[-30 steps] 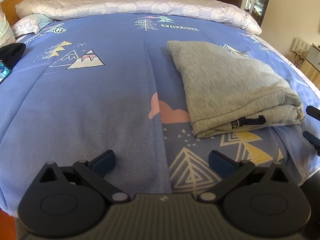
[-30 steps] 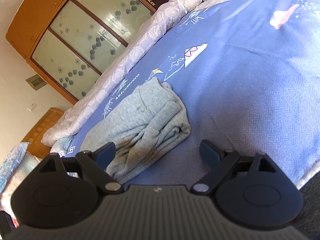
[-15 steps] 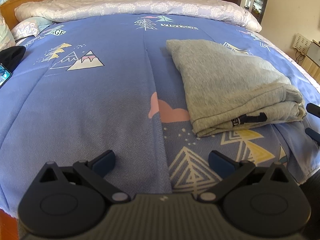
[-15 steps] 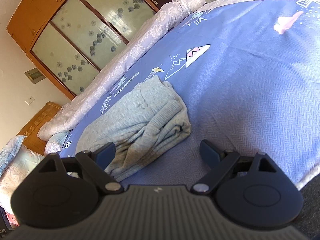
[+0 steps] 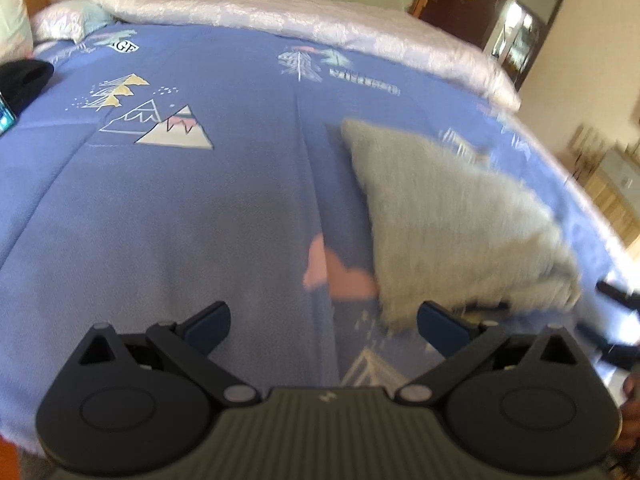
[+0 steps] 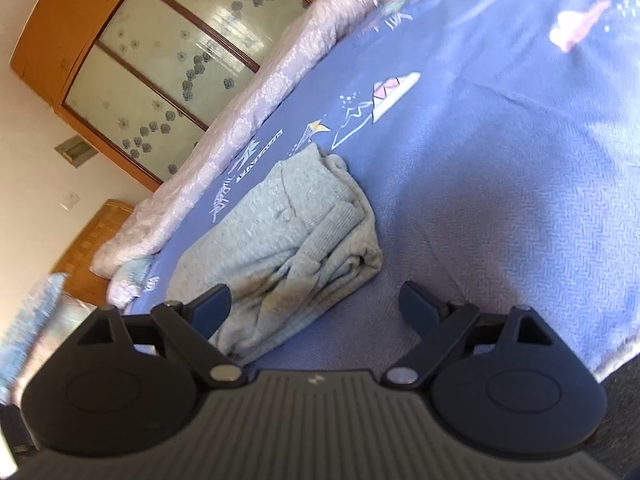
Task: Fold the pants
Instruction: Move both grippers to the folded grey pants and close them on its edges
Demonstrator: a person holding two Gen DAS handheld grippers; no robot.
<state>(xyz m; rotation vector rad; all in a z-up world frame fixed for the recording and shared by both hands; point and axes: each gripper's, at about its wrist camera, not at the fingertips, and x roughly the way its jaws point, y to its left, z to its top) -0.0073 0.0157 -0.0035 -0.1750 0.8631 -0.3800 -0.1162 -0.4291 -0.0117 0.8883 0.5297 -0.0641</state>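
Grey pants [image 5: 452, 216] lie folded in a thick bundle on the blue patterned bedspread [image 5: 192, 216], right of centre in the left wrist view. My left gripper [image 5: 323, 322] is open and empty, just short of the bundle's near left corner. In the right wrist view the pants [image 6: 304, 248] lie left of centre, their rumpled end towards me. My right gripper [image 6: 315, 306] is open and empty, close over the near end of the bundle. The right gripper's fingertips [image 5: 616, 296] show at the right edge of the left wrist view.
A white quilt [image 5: 280, 8] is rolled along the far side of the bed. A black item [image 5: 24, 80] and pillows [image 5: 68, 24] lie at the far left. A wooden wardrobe with glass panels [image 6: 160, 64] stands behind. The bed's edge runs at the right [image 5: 592, 208].
Both grippers moved closer to the pants; the left one tilted and swung right, blurring the view. Both stayed open. The pants have not moved.
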